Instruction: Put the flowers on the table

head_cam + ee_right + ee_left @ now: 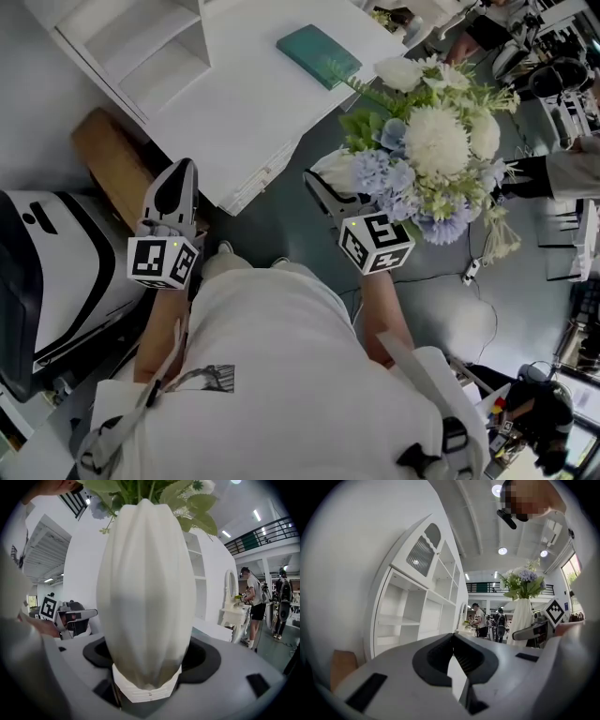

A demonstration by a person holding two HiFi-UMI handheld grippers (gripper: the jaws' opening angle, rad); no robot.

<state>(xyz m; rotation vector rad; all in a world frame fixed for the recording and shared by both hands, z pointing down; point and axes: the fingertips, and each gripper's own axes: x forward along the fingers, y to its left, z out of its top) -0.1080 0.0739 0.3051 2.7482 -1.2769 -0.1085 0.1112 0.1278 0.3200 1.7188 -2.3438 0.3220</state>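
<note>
one white vase (pixel 146 588) holding flowers (pixel 436 141), pinched by right gripper (pixel 147 660) fingers; left gripper (pixel 453 644) fingers pressed together.

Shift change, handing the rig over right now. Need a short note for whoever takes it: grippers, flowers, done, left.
Right gripper: shut on the white vase, held upright with the flowers in it. The vase is in the air beside the white table, over the floor.
Left gripper: shut, empty, near the table's edge.
Table: a teal book lies on its far part; the near part is bare.
Done: vase gripped and lifted.
Left: carry it over the table, set it down upright, open the jaws.
</note>
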